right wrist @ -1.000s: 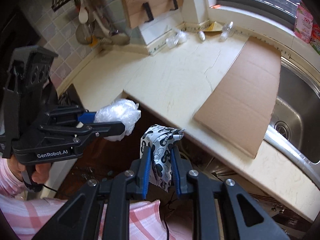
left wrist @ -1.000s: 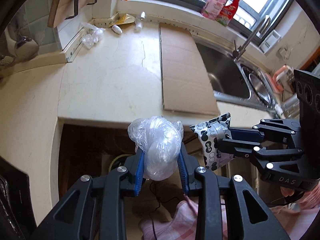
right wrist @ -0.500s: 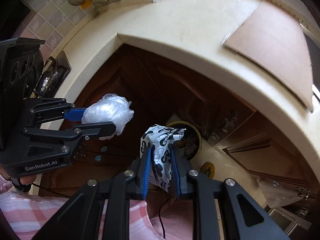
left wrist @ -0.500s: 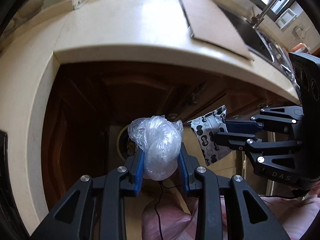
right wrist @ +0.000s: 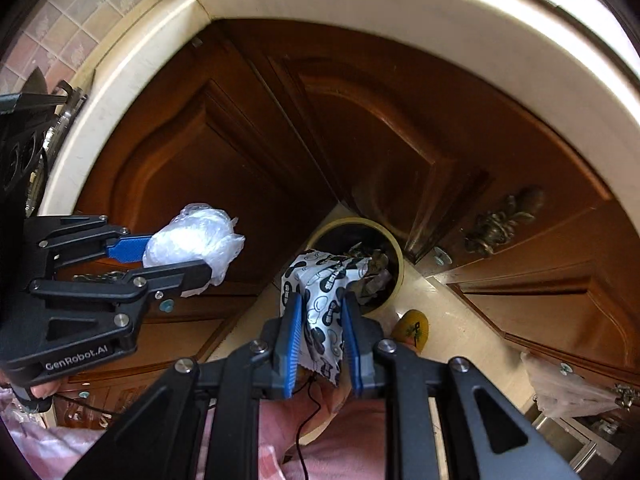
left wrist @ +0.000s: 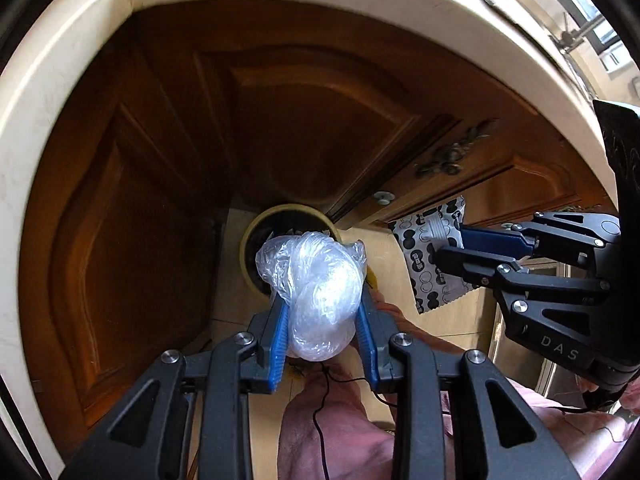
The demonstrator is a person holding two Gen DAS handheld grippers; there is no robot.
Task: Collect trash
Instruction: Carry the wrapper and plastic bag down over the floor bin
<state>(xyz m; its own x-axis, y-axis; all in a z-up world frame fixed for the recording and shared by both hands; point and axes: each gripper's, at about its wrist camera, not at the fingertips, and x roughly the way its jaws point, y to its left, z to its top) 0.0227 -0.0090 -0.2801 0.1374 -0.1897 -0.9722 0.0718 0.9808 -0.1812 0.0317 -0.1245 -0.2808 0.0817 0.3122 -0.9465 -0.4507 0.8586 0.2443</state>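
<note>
Both pairs of blue-padded fingers are clamped on trash: the left gripper (left wrist: 322,316) squeezes a crumpled clear plastic bag (left wrist: 320,288), the right gripper (right wrist: 320,332) a black-and-white patterned wrapper (right wrist: 324,304). A second ago they faced the countertop; now both have swung down over the yellow-rimmed bin (right wrist: 396,256) on the floor by the cabinet corner, so dropping seems next.
</note>
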